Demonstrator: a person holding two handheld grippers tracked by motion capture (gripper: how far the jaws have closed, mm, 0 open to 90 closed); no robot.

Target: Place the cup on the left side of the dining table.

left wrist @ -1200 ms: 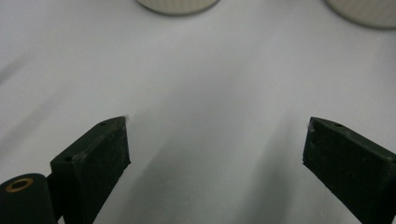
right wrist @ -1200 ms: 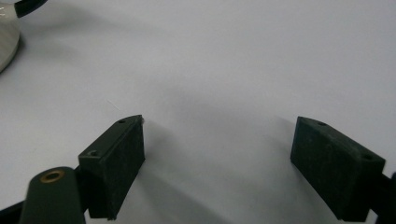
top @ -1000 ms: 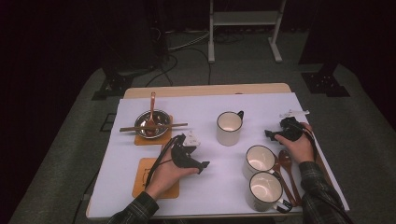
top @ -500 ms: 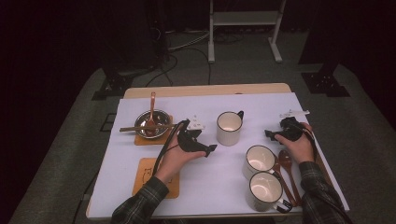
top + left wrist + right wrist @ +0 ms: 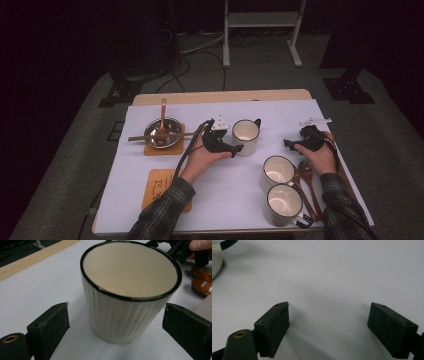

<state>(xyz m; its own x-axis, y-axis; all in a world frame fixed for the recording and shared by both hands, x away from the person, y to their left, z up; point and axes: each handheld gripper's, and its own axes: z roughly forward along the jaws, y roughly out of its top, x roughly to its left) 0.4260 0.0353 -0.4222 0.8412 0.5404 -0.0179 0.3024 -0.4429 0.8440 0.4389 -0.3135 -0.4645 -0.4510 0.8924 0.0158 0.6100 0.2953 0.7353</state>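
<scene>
- Left tool (image 5: 115,335) spread wide, jaws standing either side of the ribbed mug (image 5: 127,292) and gripping nothing yet; neither jaw touching the wall in the left gripper view.
- Right tool (image 5: 329,327) likewise wide open and empty, hovering low over bare white desk (image 5: 337,277) near the right edge.
- Desk (image 5: 240,200) carrying the mug (image 5: 245,136) about mid-width, nearer the far edge than the near one, well apart from the two other mugs (image 5: 278,172) towards the near right corner.
- Mug likely stiff glazed ceramic or enamel: moderately heavy, rigid, chippable at the black rim, probably slick under the jaws, though the ribbing should help.
- Best taken across the lower to middle wall, jaws squarely opposite, clear of the handle.
- Standing upright, long axis vertical, mouth up and seemingly empty; handle pointing to the far right corner, away from the left tool.
</scene>
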